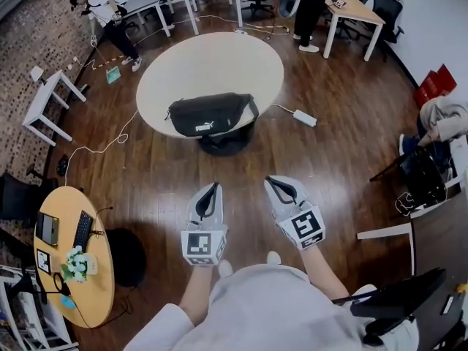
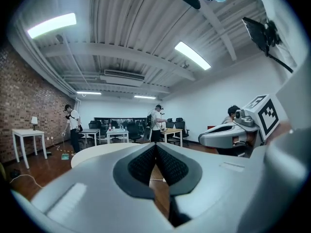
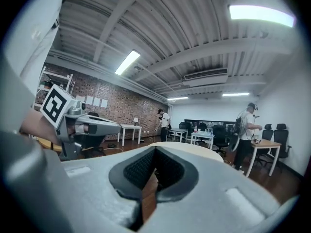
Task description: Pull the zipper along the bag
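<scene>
Black fabric waist bag [image 1: 212, 114] with a white logo lying at the near edge of the round beige table [image 1: 212, 57], well apart from both tools. Nothing of the task done yet, by the look of it: zipper too small to make out, all of the pulling left. Grey left gripper [image 1: 213, 186] pressed together on nothing; grey right gripper [image 1: 273, 180] likewise closed and empty, both aimed toward the bag. Contents of the bag hidden from here.
</scene>
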A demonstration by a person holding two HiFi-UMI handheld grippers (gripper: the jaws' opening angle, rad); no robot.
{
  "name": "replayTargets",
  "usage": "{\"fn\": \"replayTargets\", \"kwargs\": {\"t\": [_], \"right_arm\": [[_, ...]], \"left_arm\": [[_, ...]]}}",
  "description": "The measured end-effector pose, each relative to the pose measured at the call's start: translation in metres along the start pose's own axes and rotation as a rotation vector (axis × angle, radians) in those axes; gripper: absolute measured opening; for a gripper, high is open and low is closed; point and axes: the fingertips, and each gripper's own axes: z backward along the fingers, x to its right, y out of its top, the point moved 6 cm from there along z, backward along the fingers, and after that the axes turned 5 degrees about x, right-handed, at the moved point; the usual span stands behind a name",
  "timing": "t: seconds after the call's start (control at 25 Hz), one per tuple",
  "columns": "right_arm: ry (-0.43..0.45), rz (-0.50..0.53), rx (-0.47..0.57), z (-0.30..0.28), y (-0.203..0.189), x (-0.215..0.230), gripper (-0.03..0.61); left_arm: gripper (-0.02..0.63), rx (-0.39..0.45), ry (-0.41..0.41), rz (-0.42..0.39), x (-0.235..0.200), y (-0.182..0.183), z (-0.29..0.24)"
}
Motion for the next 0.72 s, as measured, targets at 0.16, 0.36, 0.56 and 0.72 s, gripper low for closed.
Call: {"fn": "replayTargets", "kwargs": {"t": [0.16,0.36,0.56,0.72], "right_arm": [[-0.013,-0.03,0.013,-0.004,0.004,-0.027,-0.008],[0.013,-0.002,0.033,-0.012,0.019,-0.055,-0.008],[0.015,0.024,0.034,-0.014,0.028,-0.069,-0.008],[0.007,0.036,0.026,-0.019,0.028,-0.075,-0.008]], "left_arm": [[0.017,0.011,0.042,0.001,-0.009,0.003,0.039],[0.017,0.043,0.07,-0.033,-0.026,0.007,0.063],[0.017,0.072,0.054,-0.024,-0.038,0.019,0.075],[0.017,0.09,0.043,-0.009,-0.046,0.03,0.08]]}}
